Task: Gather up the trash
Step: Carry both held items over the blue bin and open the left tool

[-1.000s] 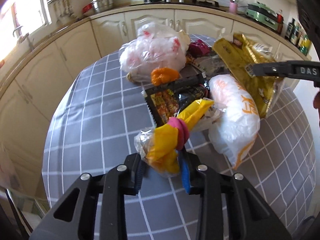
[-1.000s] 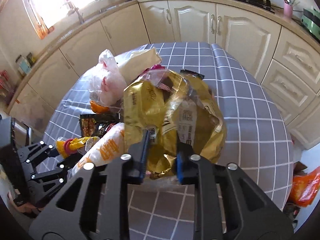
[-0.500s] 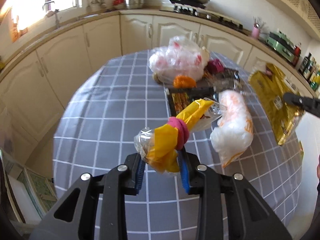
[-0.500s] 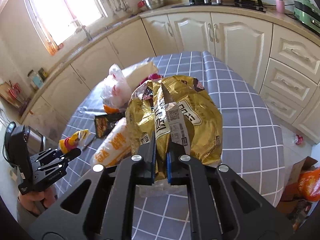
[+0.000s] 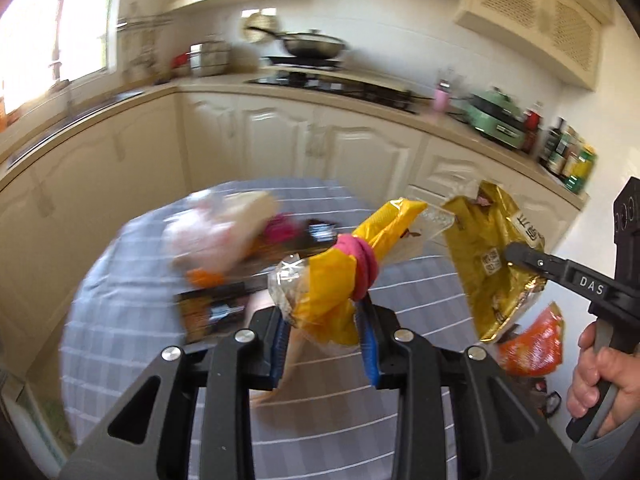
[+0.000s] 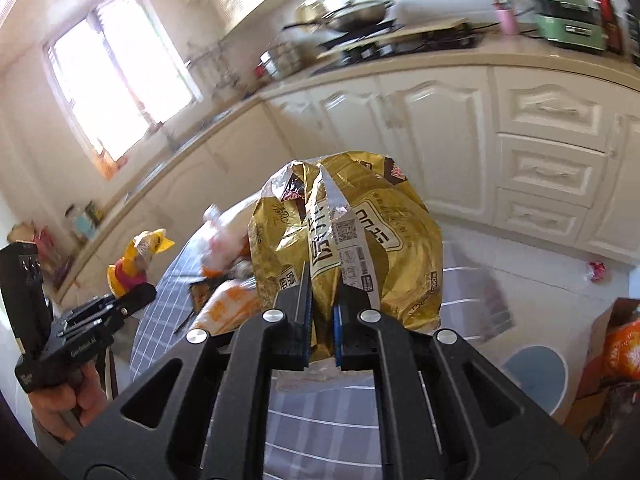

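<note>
My left gripper (image 5: 325, 322) is shut on a yellow plastic wrapper (image 5: 340, 280) tied with a pink band, held above the grey checked table (image 5: 132, 320). It also shows in the right wrist view (image 6: 132, 264). My right gripper (image 6: 322, 312) is shut on a large gold snack bag (image 6: 360, 240), lifted clear of the table; the bag also hangs at the right of the left wrist view (image 5: 492, 256). A white bag (image 5: 216, 236), an orange scrap (image 5: 204, 278) and a dark wrapper (image 5: 212, 308) lie blurred on the table.
White cabinets (image 6: 440, 128) and a counter with a stove and pan (image 5: 312, 46) ring the table. On the floor to the right are a cardboard box with orange bags (image 6: 616, 352) and a blue round stool (image 6: 536, 376).
Both grippers have lifted and tilted up, carrying the yellow wrapper and the gold bag higher. The right gripper has swung right, toward the floor box. The table items stayed.
</note>
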